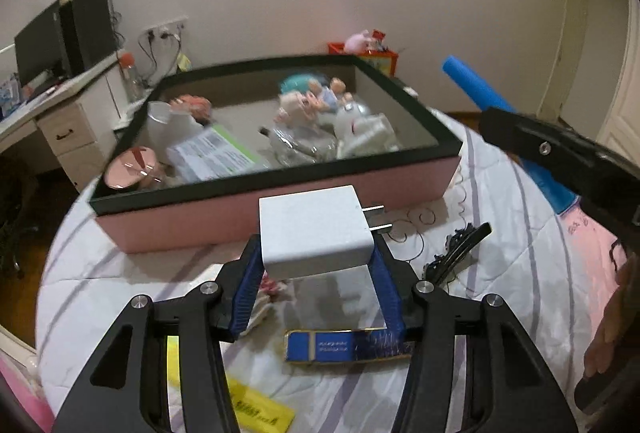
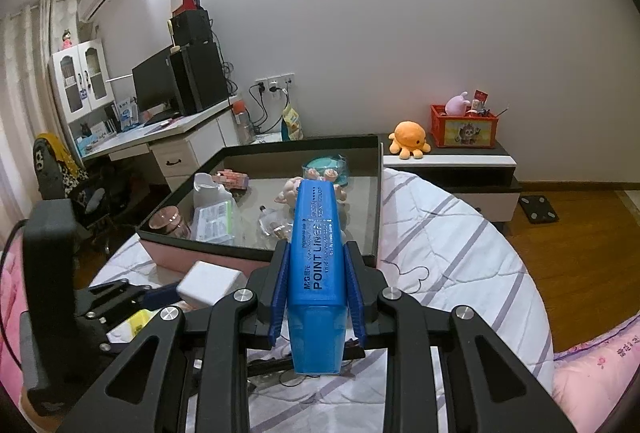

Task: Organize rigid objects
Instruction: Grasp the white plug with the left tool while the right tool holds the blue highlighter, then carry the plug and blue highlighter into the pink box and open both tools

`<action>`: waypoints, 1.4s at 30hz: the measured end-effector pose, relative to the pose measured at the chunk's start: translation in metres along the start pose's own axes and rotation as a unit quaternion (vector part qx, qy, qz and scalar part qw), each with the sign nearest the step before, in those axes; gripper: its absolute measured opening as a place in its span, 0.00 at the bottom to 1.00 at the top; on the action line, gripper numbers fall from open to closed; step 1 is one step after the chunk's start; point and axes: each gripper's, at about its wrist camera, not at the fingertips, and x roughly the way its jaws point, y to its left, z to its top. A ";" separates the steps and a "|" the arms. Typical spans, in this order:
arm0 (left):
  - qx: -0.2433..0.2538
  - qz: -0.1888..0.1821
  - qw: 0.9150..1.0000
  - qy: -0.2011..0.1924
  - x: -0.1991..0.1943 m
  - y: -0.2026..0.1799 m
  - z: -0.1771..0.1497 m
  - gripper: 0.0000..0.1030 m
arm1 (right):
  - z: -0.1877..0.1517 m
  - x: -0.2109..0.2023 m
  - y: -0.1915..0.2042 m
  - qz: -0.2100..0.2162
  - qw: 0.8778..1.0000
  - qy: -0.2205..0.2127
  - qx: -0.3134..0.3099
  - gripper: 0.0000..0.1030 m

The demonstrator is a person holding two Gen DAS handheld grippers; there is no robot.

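While both of my tools hover over the bed [image 2: 448, 233], each pair of fingers is clamped on something. My left gripper [image 1: 318, 273] pinches a white charger plug [image 1: 314, 233] between its blue pads, prongs pointing right, body lifted clear of the quilt and just short of the near wall of the pink box [image 1: 280, 209]. My right gripper [image 2: 316, 293] squeezes a blue highlighter [image 2: 318, 269], lettering "POINT LINER" readable along its barrel, translucent cap toward me, far end reaching out over the box's near edge.

Box sits on the striped quilt, black rim, open top. Inside, seen from the left wrist: a white bottle [image 1: 168, 129] and a pink-lidded jar [image 1: 128, 163] at the left, a green-and-white packet [image 1: 216, 153] beside them, clear plastic pieces [image 1: 304, 145] in the middle, small figurines [image 1: 316, 93] toward the back.

Loose on the quilt near my left fingers: a black hair clip [image 1: 460, 253] to the right, a blue-and-gold flat item [image 1: 332, 347] below the plug, a yellow packet [image 1: 248, 409] lower left.

Beyond the bed: a white desk [image 2: 188, 137] with a monitor at left, an orange plush octopus [image 2: 409, 139] and a red crate [image 2: 464, 131] on a low cabinet.
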 end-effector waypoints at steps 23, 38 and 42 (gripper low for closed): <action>0.015 0.104 0.982 -0.159 -0.069 0.040 0.075 0.51 | 0.047 0.005 0.040 0.020 0.998 -0.038 -0.037 0.26; 0.023 0.100 0.994 -0.040 0.049 0.069 0.089 0.51 | 0.034 0.119 0.033 0.042 0.995 0.089 -0.017 0.27; 0.028 0.102 0.994 -0.041 0.051 0.067 0.084 0.54 | 0.029 0.121 0.030 0.039 0.995 0.097 -0.009 0.27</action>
